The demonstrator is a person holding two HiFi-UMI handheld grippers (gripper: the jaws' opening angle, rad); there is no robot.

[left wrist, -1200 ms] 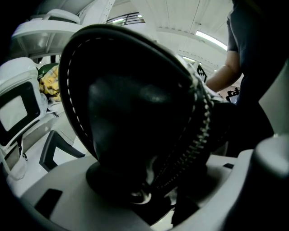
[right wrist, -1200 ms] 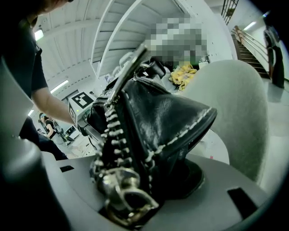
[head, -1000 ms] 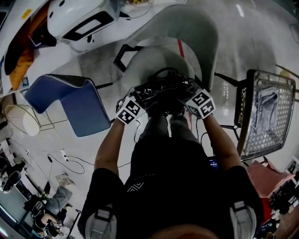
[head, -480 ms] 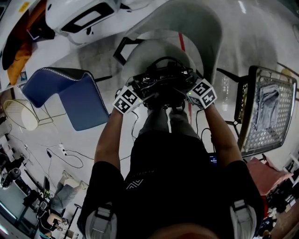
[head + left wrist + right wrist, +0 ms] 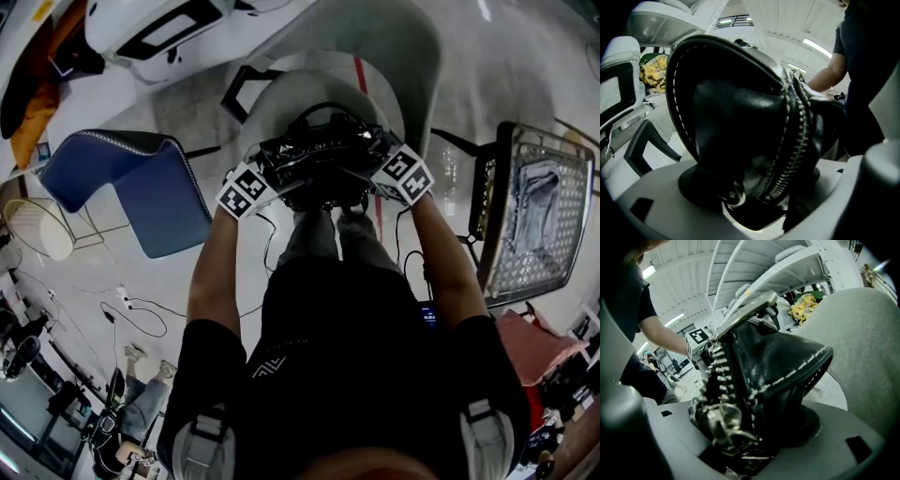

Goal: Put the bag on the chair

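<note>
Head view: L tool [image 5: 279,178] & R tool [image 5: 371,174] jaws just opened wide, bag [image 5: 323,157] btwn, on chair [image 5: 292,96].

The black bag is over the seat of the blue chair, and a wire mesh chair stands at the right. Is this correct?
No. The head view shows the black bag over the seat of the grey chair, not of the blue chair. The wire mesh chair is at the right.

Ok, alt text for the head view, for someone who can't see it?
From above, a person has a black bag at the seat of a grey chair, left claw and right claw at its ends, their jaws have just been opening, the bag between them. A blue chair stands left, a wire chair right.
</note>
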